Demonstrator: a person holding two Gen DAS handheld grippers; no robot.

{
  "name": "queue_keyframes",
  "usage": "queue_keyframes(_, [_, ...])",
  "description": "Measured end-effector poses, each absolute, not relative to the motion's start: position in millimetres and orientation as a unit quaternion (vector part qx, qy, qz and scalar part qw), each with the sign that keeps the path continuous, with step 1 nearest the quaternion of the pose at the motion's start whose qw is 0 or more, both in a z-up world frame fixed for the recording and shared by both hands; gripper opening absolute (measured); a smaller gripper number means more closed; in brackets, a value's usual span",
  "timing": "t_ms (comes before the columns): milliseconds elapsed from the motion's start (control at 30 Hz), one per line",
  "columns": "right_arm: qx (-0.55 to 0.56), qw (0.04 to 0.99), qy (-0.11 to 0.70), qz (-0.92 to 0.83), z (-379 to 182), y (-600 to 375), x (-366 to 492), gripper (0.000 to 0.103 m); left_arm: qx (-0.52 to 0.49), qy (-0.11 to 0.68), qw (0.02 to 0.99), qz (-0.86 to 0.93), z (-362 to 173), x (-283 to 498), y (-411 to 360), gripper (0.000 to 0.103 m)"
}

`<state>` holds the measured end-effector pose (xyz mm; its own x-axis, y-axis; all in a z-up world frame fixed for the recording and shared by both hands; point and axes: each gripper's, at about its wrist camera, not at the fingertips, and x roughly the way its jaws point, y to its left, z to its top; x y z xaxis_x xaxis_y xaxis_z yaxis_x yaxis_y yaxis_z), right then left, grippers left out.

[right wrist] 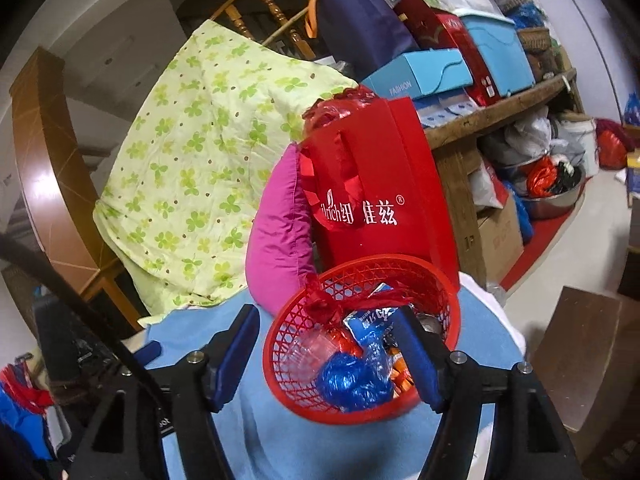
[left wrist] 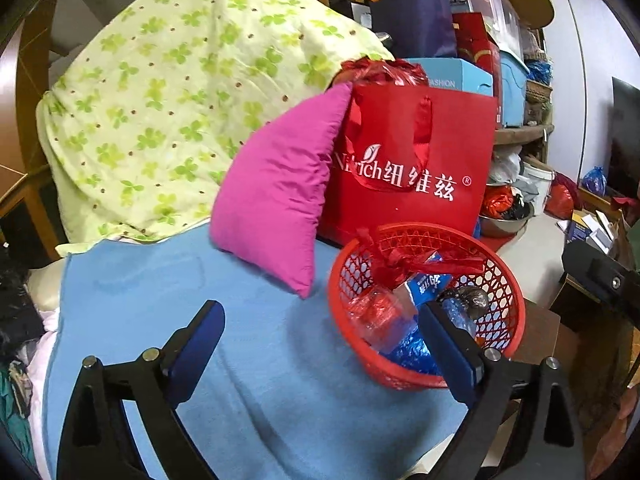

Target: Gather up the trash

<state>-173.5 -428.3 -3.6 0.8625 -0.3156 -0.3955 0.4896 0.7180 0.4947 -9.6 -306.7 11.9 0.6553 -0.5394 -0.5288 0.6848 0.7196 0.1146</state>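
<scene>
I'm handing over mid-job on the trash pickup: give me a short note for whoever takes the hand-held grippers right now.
Left hand-held gripper: open, empty, above the blue cloth.
Right hand-held gripper: open, empty, at the red basket.
Basket stands on the blue cloth in front of the red bag and pink pillow.
Done: wrappers and a blue crumpled bag lie in the basket.
Left: no loose trash shows on the cloth; check around it.

We hold our left gripper (left wrist: 322, 318) tilted downward with its jaws spread wide and nothing between the blue pads (left wrist: 200, 344); our right gripper (right wrist: 326, 330) also tilts downward, jaws parted and gripping nothing; in the right wrist view a blue fingertip (right wrist: 148, 349) of our left gripper shows at the lower left.
</scene>
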Motion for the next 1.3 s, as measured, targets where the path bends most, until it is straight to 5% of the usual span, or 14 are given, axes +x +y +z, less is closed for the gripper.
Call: queue_keyframes(1300, [0.162,0.942,0.158,-0.249,78.6,-309.6,-226.2,0.079,0.149,0.187,0.931,-0.275,73.0,-75.7,-195.3,0.103])
